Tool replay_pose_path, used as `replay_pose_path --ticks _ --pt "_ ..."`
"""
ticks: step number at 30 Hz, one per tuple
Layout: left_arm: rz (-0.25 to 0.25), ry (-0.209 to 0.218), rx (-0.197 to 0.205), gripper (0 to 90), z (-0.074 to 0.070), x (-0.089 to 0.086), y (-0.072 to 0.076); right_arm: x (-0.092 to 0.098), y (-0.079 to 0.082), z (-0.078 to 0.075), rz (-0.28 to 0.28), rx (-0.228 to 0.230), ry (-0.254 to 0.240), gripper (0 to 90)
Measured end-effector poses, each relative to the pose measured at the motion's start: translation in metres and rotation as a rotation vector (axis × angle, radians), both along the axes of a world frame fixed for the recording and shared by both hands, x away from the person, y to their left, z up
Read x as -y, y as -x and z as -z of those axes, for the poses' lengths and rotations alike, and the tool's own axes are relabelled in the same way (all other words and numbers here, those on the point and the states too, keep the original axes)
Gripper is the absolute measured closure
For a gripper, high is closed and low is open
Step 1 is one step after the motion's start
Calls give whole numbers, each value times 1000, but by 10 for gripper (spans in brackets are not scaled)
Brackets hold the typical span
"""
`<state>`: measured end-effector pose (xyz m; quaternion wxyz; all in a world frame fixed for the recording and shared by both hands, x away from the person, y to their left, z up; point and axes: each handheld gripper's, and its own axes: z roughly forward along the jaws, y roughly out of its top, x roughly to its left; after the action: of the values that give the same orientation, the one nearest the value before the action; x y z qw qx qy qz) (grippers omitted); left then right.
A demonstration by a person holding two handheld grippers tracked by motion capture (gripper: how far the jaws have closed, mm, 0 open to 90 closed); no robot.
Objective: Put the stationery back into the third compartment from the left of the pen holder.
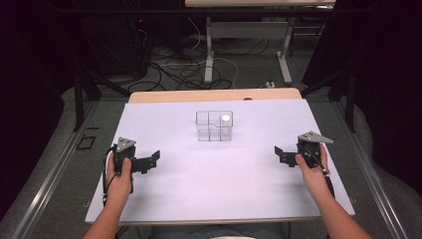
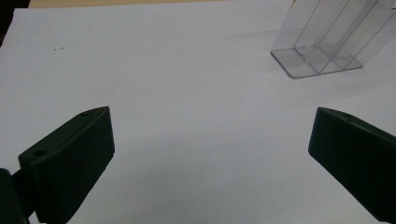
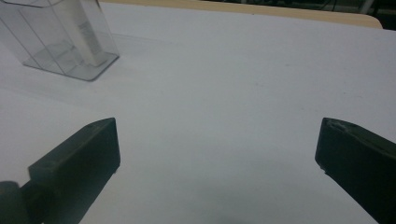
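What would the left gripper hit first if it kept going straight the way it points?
Probably nothing: the left gripper faces bare table, and the clear organizer sits off to the right of its line, though depth is unclear.

White table sheet (image 1: 199,179), tangled floor cables (image 1: 174,69), second table's legs (image 1: 209,55) beyond.

the table top (image 1: 199,174) is plain white with no pattern, and a thin light wood edge (image 1: 214,94) runs along its 12 o'clock side. the box (image 1: 214,126) near the middle is see-through with clear walls. a white tube (image 1: 226,125) stands in the box at its 3 o'clock side, with small dark print on it. the left gripper (image 1: 149,160) is black with a grey plate. the right gripper (image 1: 281,153) is black and grey too. the floor (image 1: 59,164) is grey.
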<state>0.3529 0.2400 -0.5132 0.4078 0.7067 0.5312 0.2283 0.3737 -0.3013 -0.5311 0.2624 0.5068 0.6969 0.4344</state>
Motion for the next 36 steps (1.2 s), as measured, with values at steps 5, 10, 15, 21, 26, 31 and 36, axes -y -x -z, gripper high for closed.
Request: replay_pose_path --ticks 5,10,15,21,26,31,36 --pt "-1 6 -10 3 4 -5 0 9 -3 5 32 -5 10 0" --pt "-11 -1 -23 3 9 -9 -1 18 -5 10 60 -27 -1 0" --pt "-31 9 -12 3 13 -12 -3 25 -7 15 96 -46 -20 0" --pt "-40 5 -27 3 16 -16 -5 30 -7 18 110 -58 -40 0" --pt "-49 18 -34 3 17 -17 -5 32 -7 20 118 -67 -37 0" --pt "-51 18 -37 3 18 -18 -6 31 -7 20 129 -76 -43 0" --pt "-57 19 -41 3 19 -19 -6 33 -8 22 130 -87 -48 0"
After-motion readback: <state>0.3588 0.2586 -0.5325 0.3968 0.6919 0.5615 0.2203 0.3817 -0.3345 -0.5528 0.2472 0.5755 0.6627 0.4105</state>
